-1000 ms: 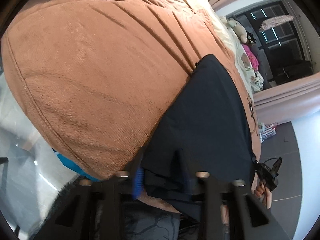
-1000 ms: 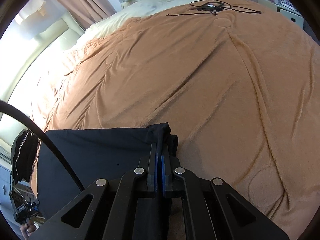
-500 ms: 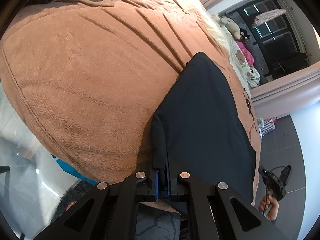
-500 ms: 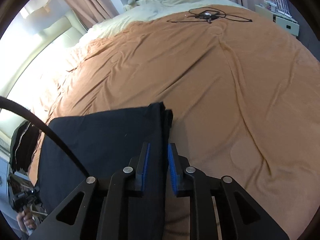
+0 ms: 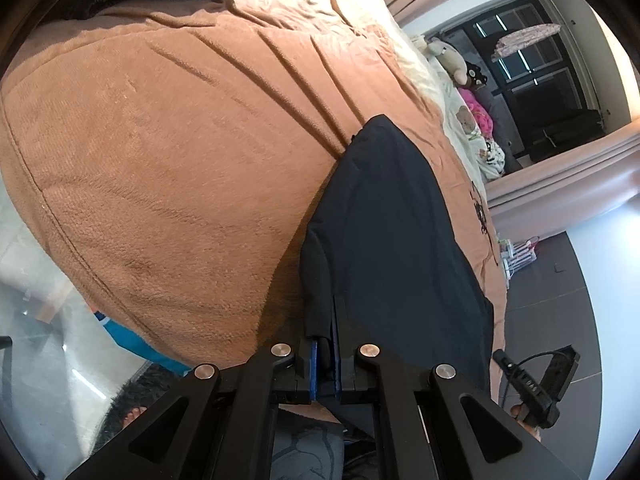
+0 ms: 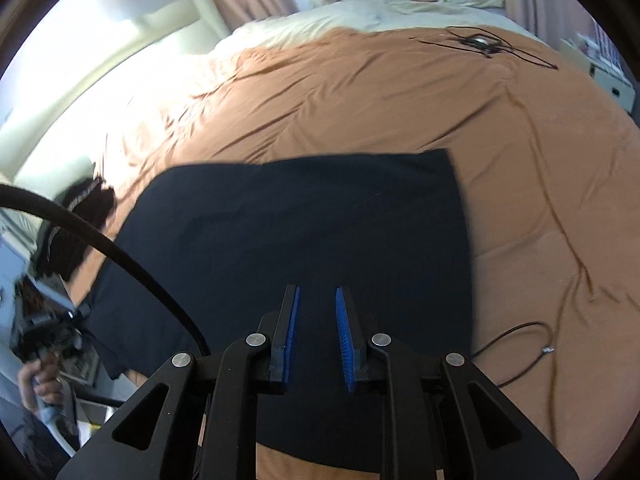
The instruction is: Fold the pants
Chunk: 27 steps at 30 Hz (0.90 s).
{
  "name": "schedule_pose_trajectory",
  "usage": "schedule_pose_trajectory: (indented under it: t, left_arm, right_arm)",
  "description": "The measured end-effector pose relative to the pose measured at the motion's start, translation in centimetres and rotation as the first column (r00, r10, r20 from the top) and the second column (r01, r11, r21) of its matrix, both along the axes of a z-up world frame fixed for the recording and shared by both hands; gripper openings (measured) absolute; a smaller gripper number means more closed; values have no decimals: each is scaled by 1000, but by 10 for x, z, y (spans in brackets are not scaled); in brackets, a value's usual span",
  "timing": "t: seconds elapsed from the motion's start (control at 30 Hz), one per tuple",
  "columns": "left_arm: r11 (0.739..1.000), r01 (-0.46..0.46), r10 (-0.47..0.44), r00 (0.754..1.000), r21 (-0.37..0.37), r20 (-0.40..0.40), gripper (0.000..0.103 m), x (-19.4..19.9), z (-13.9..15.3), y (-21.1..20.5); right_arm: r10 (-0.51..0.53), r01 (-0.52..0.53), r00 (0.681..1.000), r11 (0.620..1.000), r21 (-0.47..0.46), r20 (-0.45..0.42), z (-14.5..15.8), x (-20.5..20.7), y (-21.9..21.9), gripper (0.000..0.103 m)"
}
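Pants [image 6: 304,240] lie flat on open blanket [image 6: 360,100]; left claw [image 5: 325,344] pinches their edge, right claw [image 6: 316,320] parted, empty.

Daylight, bright overall. Right wrist view: window [image 6: 132,8] at upper left blown out, glare washing the bed [image 6: 168,92] near it; motion blur, esp. left edge. Left wrist view sharper, w/ a dim room at far right. Heavy fisheye bend and black vignette in both.
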<state>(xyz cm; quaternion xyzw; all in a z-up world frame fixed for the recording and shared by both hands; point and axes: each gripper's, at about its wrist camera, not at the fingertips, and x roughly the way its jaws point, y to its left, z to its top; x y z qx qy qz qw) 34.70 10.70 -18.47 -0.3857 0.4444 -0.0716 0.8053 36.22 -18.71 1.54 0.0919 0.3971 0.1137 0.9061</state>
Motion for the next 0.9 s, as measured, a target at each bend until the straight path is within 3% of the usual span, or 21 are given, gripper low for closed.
schedule_pose_trajectory:
  t: [0.33,0.6,0.67,0.7,0.77,0.8,0.9]
  left_arm:
    - [1000,6,-6,1000,-24,-1,5,0,0,2]
    - [999,17,-18,1000,-31,-23,5,3,-6,2]
    - [999,12,-13,999,-36,-36,6,3,-10,2]
    - [999,8,-10,999,-45,-41,9,3,-13,3]
    - [998,-5,2,999,-68,-48,32,4,-19,5]
    - [997,-15,12,999,-77,-45,37,3,-21,7]
    - [996,-27,24,999,-85,-33,39,5,-25,8]
  right_arm:
    - [131,-131,990,991,10,-49,-26,18,88,16]
    - [122,-125,983,992,-16,-137,-59,37,103,15]
    - [116,-118,984,993,-9,-134,-64,37,98,9]
    - [108,-111,985,994,-14,-135,-64,38,97,3]
    - [94,-96,985,995,-6,-143,-65,41,91,1]
    - [92,-93,985,996,-1,-146,-66,43,90,0]
    - [93,-95,986,995,-9,-140,-67,42,86,0]
